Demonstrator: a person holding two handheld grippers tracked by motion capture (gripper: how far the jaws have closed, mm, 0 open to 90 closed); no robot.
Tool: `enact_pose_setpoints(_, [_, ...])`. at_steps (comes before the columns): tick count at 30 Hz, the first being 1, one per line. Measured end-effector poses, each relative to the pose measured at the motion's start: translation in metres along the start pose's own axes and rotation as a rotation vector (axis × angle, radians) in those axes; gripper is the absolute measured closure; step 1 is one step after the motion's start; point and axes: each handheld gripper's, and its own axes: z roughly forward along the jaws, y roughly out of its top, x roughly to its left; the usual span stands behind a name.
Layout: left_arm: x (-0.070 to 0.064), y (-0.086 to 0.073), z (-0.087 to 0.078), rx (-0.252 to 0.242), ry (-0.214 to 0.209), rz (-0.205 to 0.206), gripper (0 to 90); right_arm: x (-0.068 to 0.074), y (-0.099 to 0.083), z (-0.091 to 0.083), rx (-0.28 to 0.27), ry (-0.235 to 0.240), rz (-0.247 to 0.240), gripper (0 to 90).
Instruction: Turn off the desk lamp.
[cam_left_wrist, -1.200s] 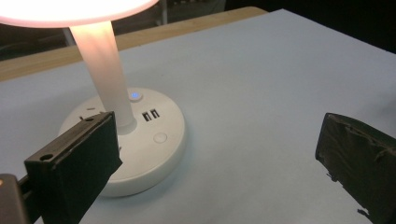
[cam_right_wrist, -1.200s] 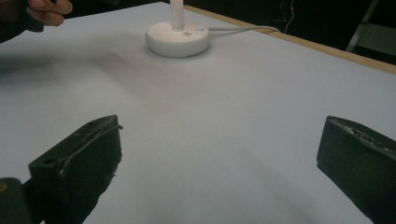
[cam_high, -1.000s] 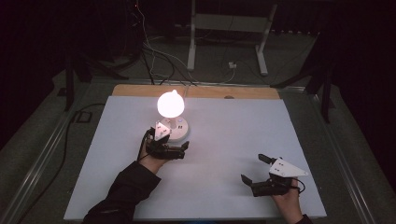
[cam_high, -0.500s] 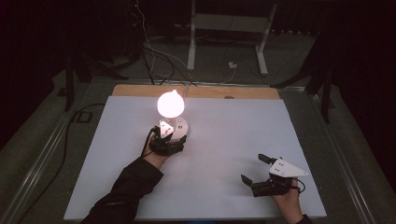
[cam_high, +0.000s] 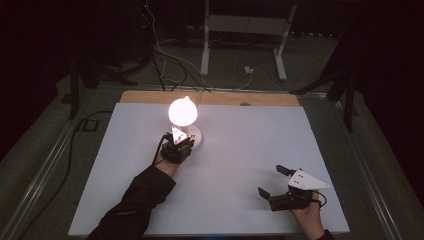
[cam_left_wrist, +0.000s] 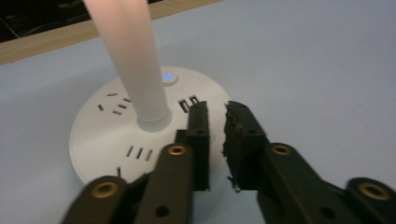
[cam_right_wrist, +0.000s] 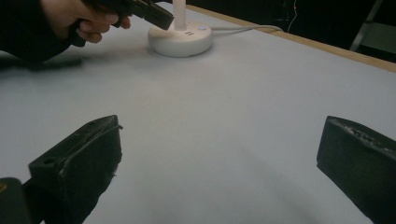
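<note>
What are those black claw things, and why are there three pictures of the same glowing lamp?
A person holds a pair of tongs in each hand, with a small camera riding on each. One picture looks down from above the table; the other two look along each pair's black jaws.

On the table stands a lit lamp with a round white base that has plug slots and a small blue light.

The left tongs are nearly closed, tips just over the base, holding nothing. The right tongs rest wide open, far from the lamp, also holding nothing.
</note>
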Motion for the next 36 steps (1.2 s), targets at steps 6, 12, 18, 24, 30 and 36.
enact_pose_setpoints(6, [0.007,0.001,0.004,-0.003,-0.009,-0.013,90.0,0.0,0.0,0.0,-0.003,0.0,0.0,0.0])
enact_pose_setpoints(12, [0.004,0.0,0.009,-0.007,0.002,0.045,90.0,0.0,0.0,0.0,-0.001,0.0,0.001,0.0])
enact_pose_setpoints(18, [0.006,-0.002,0.016,0.008,0.011,0.058,90.0,-0.001,0.0,-0.001,-0.003,-0.002,0.001,0.0])
enact_pose_setpoints(24, [0.007,-0.003,0.018,0.01,0.005,0.055,90.0,-0.002,0.0,-0.001,-0.005,-0.002,0.005,0.0])
enact_pose_setpoints(30, [0.003,-0.004,0.018,0.009,0.031,0.12,90.0,-0.001,0.0,-0.001,-0.003,-0.003,0.005,0.0])
enact_pose_setpoints(36, [0.006,-0.006,0.018,0.003,0.03,0.076,90.0,-0.002,0.0,-0.001,-0.001,-0.007,0.003,0.0])
